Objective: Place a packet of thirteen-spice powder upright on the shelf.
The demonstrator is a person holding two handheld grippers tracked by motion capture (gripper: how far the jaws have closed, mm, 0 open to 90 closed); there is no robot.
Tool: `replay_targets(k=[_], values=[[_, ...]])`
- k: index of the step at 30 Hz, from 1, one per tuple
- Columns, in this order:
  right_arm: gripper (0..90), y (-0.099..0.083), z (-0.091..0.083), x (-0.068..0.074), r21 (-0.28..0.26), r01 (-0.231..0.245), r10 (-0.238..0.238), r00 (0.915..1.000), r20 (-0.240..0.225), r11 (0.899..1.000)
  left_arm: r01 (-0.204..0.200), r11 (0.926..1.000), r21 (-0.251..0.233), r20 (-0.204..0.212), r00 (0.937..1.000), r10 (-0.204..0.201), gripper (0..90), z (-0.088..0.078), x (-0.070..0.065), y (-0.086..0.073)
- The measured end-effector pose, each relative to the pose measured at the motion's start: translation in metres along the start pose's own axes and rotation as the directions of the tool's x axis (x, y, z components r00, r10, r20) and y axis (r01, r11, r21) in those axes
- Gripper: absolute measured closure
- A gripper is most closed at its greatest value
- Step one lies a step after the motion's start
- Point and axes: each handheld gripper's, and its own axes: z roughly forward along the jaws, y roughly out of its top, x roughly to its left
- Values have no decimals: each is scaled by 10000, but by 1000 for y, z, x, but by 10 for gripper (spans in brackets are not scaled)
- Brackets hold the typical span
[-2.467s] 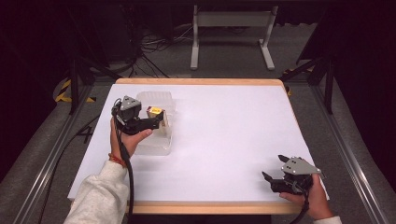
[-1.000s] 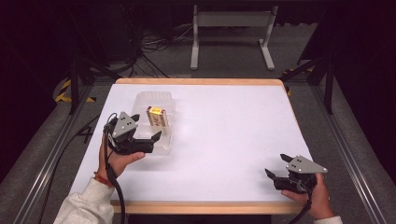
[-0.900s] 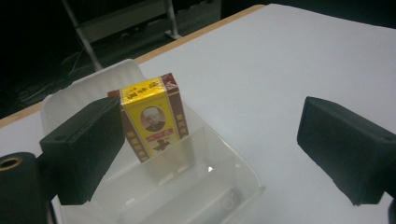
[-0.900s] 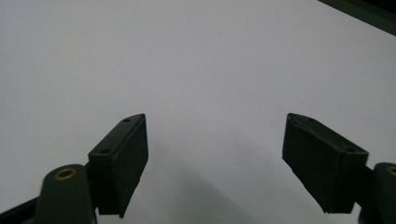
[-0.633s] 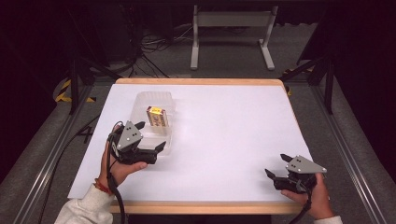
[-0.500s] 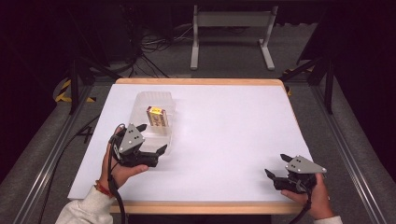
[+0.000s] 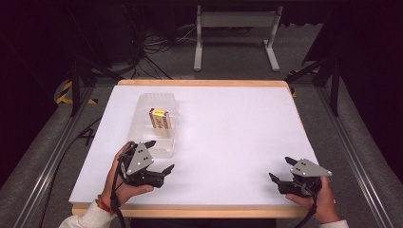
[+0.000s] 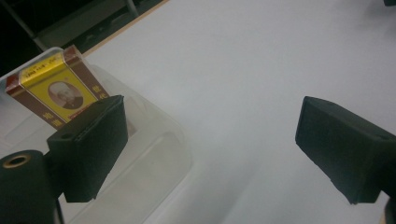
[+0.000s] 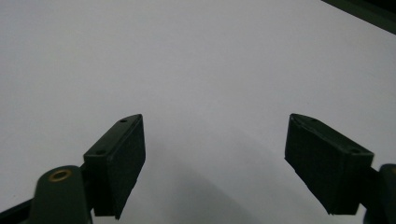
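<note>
On the left of the table, the small pack (image 7: 160,119) is seen lying inside the clear container (image 7: 157,142); placement looks done. The left gripper (image 7: 159,156), jaws just narrowing yet spread and empty, sits near it. The right gripper (image 7: 283,169) is held released, jaws just widening, nothing between them.

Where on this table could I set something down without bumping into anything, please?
The broad white stretch of the table between the clear tray and the right gripper lies bare, as does the far right corner. It is crowded only at the left: the tray holding the yellow box, with the left gripper just below it.
</note>
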Motion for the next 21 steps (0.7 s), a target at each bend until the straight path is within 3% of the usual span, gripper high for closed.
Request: replay_targets(k=[3,10,21], values=[[201,0,0,0,-36,-5,5,10000,-14,10000,-288,9992,267,-46,9996,290,102,1,-4,-4],[183,0,1,0,-12,-9,9,10000,48,10000,-408,9958,818,216,9990,392,103,4,-10,-18],[181,0,1,1,29,34,-34,10000,59,10000,-233,9893,1440,370,9991,181,103,9,-4,-41]])
